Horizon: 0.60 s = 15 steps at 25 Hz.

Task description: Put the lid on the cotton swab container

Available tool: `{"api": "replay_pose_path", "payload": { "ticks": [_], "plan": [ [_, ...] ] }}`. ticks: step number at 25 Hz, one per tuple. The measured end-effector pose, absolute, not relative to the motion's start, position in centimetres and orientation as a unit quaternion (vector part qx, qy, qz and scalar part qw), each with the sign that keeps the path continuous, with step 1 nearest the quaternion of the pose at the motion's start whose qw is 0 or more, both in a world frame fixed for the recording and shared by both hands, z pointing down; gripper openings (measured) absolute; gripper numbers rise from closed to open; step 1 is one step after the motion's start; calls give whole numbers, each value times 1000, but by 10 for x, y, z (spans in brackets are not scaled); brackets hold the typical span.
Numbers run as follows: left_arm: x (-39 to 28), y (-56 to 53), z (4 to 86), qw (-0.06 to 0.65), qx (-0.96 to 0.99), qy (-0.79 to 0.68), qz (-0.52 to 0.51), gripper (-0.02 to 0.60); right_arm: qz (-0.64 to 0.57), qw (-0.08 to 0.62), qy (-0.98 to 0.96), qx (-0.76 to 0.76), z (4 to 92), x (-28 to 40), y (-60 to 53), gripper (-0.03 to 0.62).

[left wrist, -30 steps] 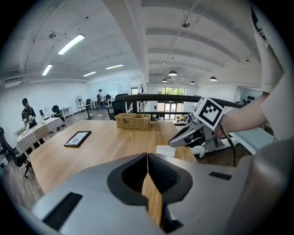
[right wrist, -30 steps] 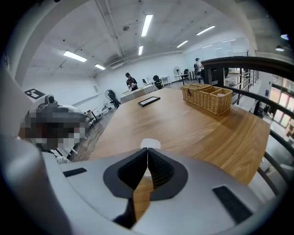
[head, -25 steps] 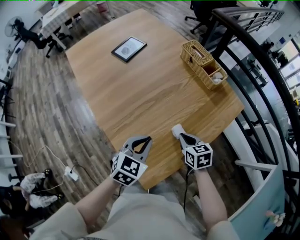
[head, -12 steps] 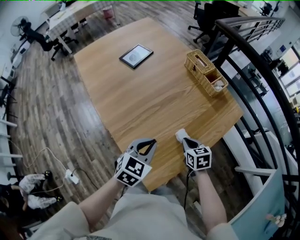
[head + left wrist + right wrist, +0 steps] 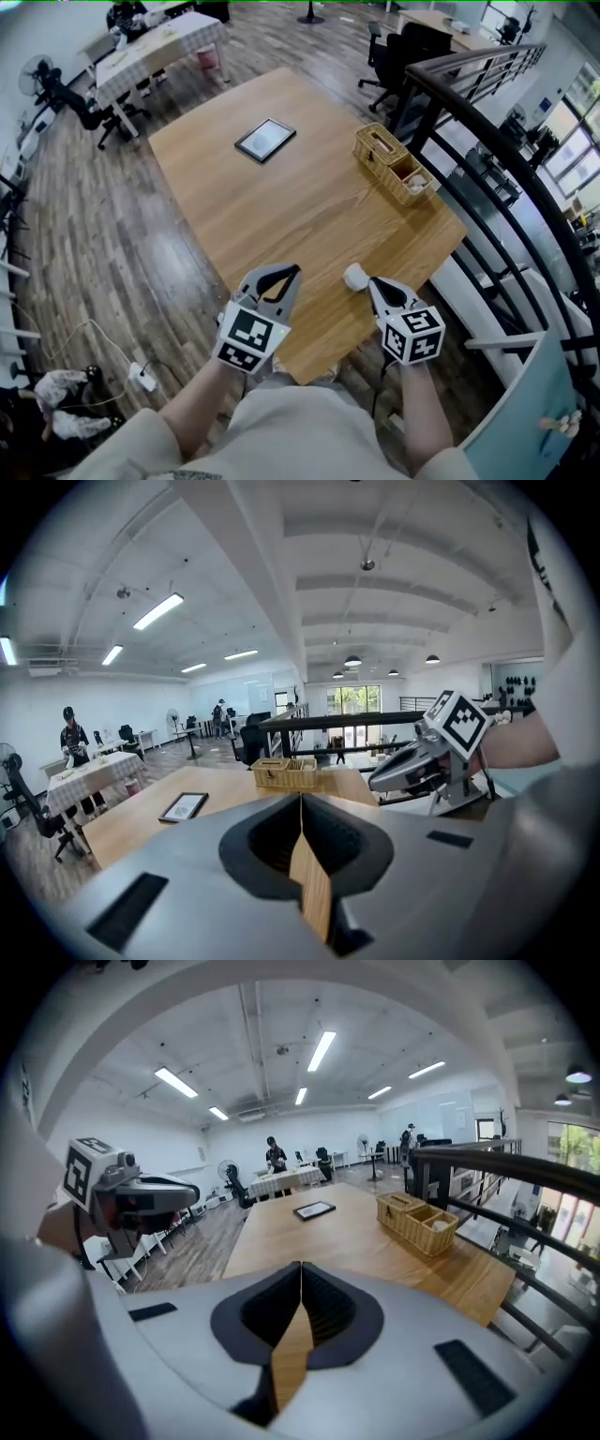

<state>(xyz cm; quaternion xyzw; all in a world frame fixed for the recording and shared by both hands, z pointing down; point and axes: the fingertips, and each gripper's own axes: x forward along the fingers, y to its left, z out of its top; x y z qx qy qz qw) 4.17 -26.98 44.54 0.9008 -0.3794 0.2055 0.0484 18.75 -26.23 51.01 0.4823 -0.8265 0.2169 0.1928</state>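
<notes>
Wood-plank flooring runs all round a long wooden table [image 5: 309, 206] in an open office; a black railing [image 5: 506, 1164] curves along the table's right side; a second table with a checked cloth [image 5: 159, 47] stands far off at the left, with office chairs near it.

On the wooden table, a dark picture frame [image 5: 265, 140] lies flat toward the far end; a wicker basket [image 5: 367, 150] sits near the far right edge, split into compartments, with something pale in its right-hand compartment that is too small to tell.

A small white round piece [image 5: 354, 276] stands on the table close to the near edge; whether it is the lid or the cotton swab container itself cannot be made out from here; it is just left of the right gripper's tip, and contact cannot be judged.

The left gripper [image 5: 292, 274] is held over the near edge of the table, well left of the white piece; its jaws are pressed together tip to tip with nothing between them.

The right gripper [image 5: 374, 283] is held over the near right edge; its jaws likewise meet at the tips and hold nothing; the two grippers point toward the far end, side by side and apart.
</notes>
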Motion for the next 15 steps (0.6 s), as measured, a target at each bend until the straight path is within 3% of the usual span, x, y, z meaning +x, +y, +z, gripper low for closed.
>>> {"api": "replay_pose_path", "payload": {
  "ticks": [15],
  "plan": [
    [43,-243,299,-81,915,-384,96,23,38,47,-863,502,293,173,-206,26]
  ]
}}
